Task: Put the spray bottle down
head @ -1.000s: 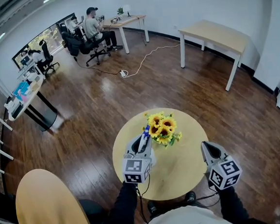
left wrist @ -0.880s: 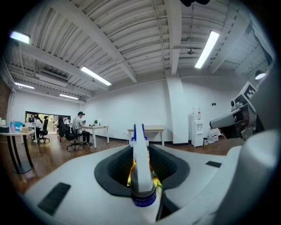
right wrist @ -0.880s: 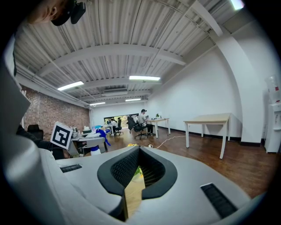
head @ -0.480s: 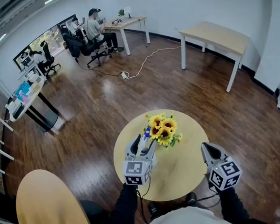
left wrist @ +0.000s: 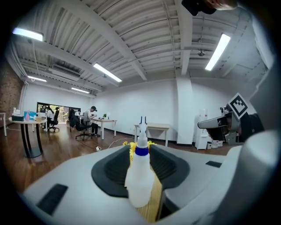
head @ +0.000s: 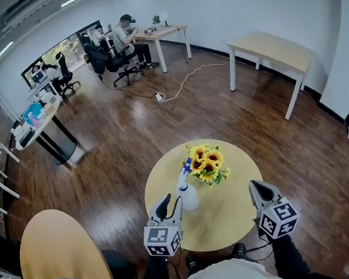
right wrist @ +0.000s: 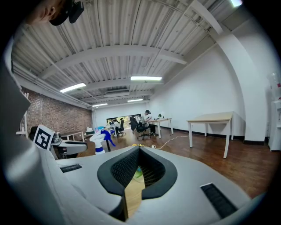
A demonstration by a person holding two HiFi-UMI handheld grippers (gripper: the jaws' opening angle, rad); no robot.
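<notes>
The spray bottle [head: 187, 194] stands upright on the round wooden surface [head: 230, 216], in the lower middle of the head view, just left of the sunflowers [head: 206, 163] and touching nothing else. It looks like a light thing: a pale, smooth plastic body that probably gives a little under pressure, with a blue collar and trigger above a thin neck. Being tall over a small base, it would likely tip at a sideways nudge. The best hold seems to be across the wide lower body, well under the collar (the trigger is no place to pinch).

At lower left, the left tongs [head: 171, 202] lie nearly level over the surface's near edge, aimed at the bottle. Their jaws stand apart and have just been closing. The pads press on nothing, and the bottle stands free just ahead of the tips. At lower right, well apart from the bottle, the right tongs [head: 256, 186] point the same way with their tips together on nothing.
</notes>
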